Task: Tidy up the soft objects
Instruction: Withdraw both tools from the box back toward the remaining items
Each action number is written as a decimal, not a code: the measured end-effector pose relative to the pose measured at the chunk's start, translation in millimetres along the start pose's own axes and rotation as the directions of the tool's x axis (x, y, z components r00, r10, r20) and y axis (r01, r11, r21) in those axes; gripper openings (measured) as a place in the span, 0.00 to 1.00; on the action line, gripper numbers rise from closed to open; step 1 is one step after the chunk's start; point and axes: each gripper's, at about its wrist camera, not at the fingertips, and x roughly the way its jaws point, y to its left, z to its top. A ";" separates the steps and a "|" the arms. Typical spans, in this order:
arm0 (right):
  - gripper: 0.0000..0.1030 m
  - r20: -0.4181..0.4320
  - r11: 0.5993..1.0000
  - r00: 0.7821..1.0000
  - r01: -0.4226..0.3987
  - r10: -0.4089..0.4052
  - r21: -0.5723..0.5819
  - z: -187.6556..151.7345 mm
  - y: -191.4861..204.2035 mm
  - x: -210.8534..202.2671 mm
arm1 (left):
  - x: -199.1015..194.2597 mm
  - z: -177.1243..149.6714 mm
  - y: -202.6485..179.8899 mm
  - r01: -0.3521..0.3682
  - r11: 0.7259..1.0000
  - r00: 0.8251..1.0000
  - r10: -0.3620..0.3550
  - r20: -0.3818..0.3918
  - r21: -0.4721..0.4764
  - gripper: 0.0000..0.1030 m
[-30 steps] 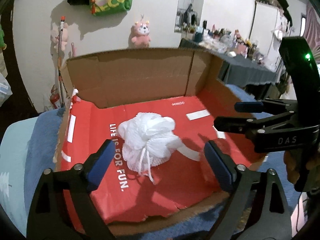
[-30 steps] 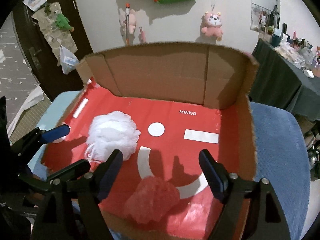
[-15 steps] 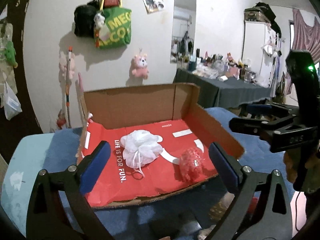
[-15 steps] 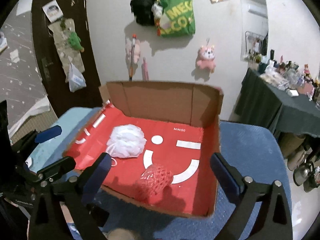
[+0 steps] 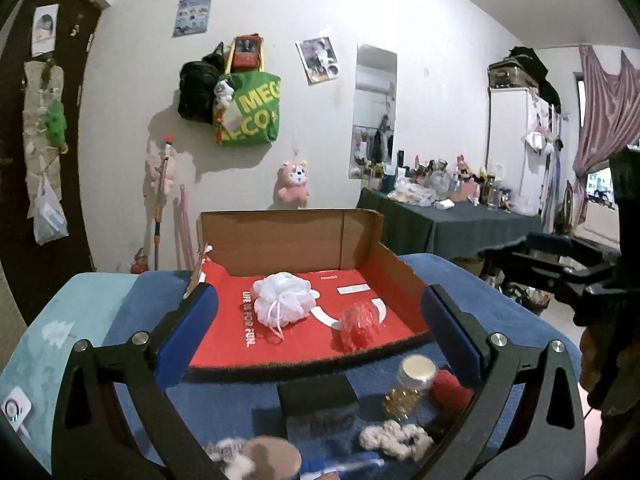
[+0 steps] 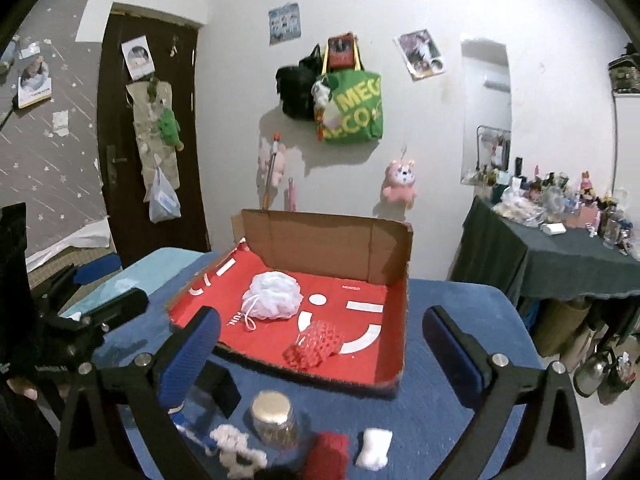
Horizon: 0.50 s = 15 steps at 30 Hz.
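- Two soft things are already in the red-lined cardboard box [image 6: 394, 248]: a white mesh pouf [image 6: 273, 296] toward the back left, and a red mesh pouf [image 6: 316, 345] nearer the front edge, a little apart from it.
- Left gripper [image 5: 320, 334] is spread as wide as it goes, nothing between its blue pads.
- Right gripper [image 6: 322, 354], same deal, wide open and holding nothing.
- Still out on the blue cloth [image 6: 460, 396] in front of the box: a white scrunchie [image 6: 236, 446], a red knit piece [image 6: 330, 450] and a small white fluffy thing [image 6: 374, 454].
- Next to those sit a clear jar [image 6: 274, 414] and a black block [image 5: 318, 398], which look hard, so probably not going in.
- So maybe halfway done, with about three soft bits left to pick up.
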 end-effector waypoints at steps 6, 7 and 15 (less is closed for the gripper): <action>1.00 0.044 1.000 0.999 0.014 -0.015 0.017 -33.3 7.3 -34.0 | -29.4 -20.5 -10.4 -0.004 1.000 1.000 0.004 0.031 -0.003 1.00; 1.00 0.047 1.000 0.999 0.018 -0.019 0.021 -38.2 8.5 -37.4 | -33.4 -25.6 -12.6 -0.005 1.000 0.999 0.005 0.034 -0.001 1.00; 1.00 0.072 0.996 0.993 0.089 -0.089 0.012 -83.5 24.0 -54.0 | -45.7 -58.5 -20.6 -0.033 0.999 0.999 0.033 0.025 -0.004 1.00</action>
